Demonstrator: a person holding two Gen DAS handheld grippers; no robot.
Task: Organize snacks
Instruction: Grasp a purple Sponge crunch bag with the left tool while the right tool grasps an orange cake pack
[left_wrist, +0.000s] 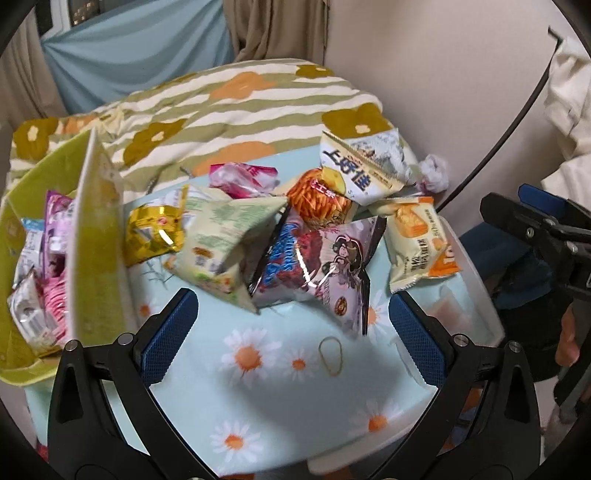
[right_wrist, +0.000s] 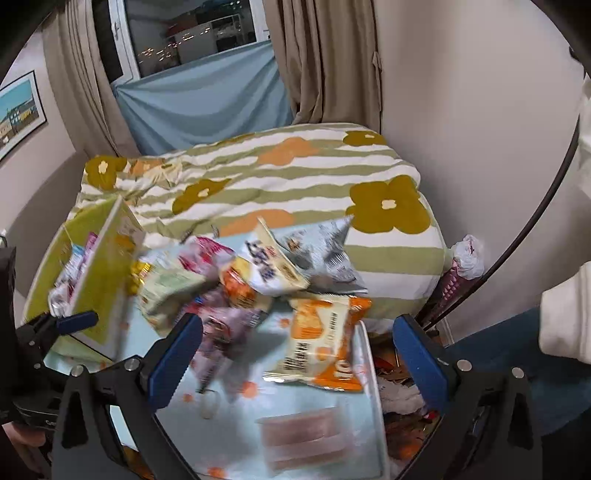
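On the daisy-printed pale blue tabletop (left_wrist: 280, 398), a glossy lilac cartoon-printed snack bag (left_wrist: 325, 266) is seen just ahead of the left gripper (left_wrist: 291, 332), long axis slanting right. Both the left and the right gripper (right_wrist: 295, 354) are held apart, empty. The yellow-green cardboard box (left_wrist: 92, 236) stands left, so the left is judged nearer.

On the table lie seven loose snack bags (left_wrist: 314, 258), one rubber band (left_wrist: 331, 356) and one flat pink packet (right_wrist: 303, 439). One green box (left_wrist: 99, 236) holds perhaps four more packets (left_wrist: 40, 280), though they blur together.
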